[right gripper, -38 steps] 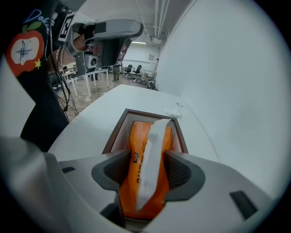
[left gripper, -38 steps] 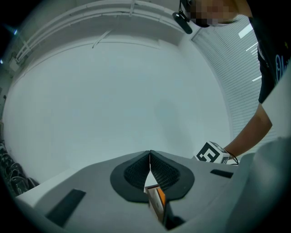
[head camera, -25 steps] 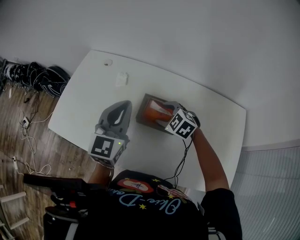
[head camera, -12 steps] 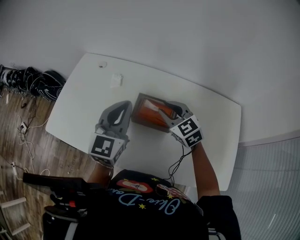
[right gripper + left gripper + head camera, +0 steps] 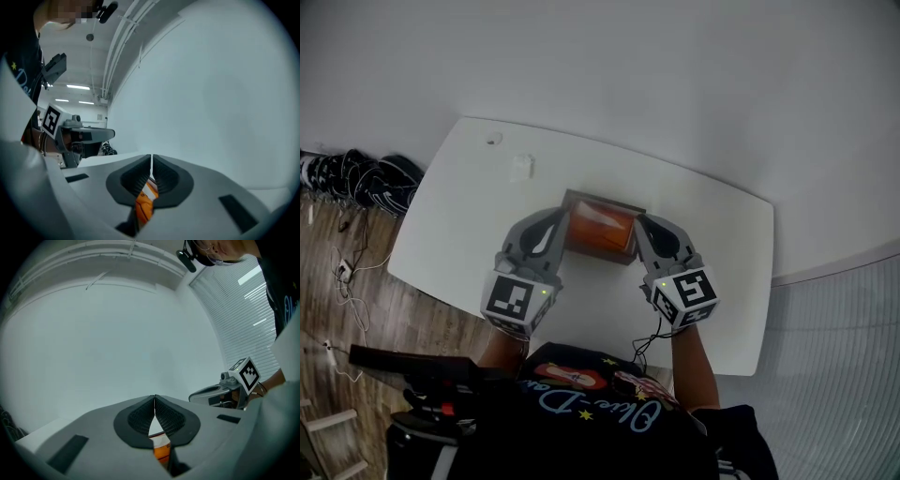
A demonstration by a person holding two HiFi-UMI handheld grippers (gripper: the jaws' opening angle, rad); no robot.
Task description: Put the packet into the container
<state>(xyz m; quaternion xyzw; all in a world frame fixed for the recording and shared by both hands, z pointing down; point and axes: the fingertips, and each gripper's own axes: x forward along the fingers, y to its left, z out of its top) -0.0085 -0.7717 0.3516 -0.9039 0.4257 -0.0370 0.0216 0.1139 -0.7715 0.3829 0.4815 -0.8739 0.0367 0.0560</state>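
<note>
Presently, a white table (image 5: 450,234) fills the middle of the head view, standing on a wooden floor (image 5: 352,314). A heap of dark cables (image 5: 361,178) lies on that floor off the table's left end.

Near the table's centre stands a dark open container (image 5: 598,255). It is upright, with its mouth facing up.

The left gripper (image 5: 562,215) hangs just beside the container's left wall. Whether it touches that wall cannot be told. In its own view the jaws stand closed, pad tips meeting, with nothing gripped between them.

The right gripper (image 5: 640,221) hangs just beside the container's right wall, mirroring the left. Its jaws have just been closing and now stand together, leaving only a hairline slit. Nothing is held between them.

The orange packet (image 5: 602,225) lies inside the container and fills most of its opening. Neither gripper holds it. Both gripper views show a part of it low down, beyond the closed pads.

A small white item (image 5: 521,168) lies on the table farther back and to the left, well apart from the container. A small round mark (image 5: 492,140) sits beyond that, near the far left corner.
</note>
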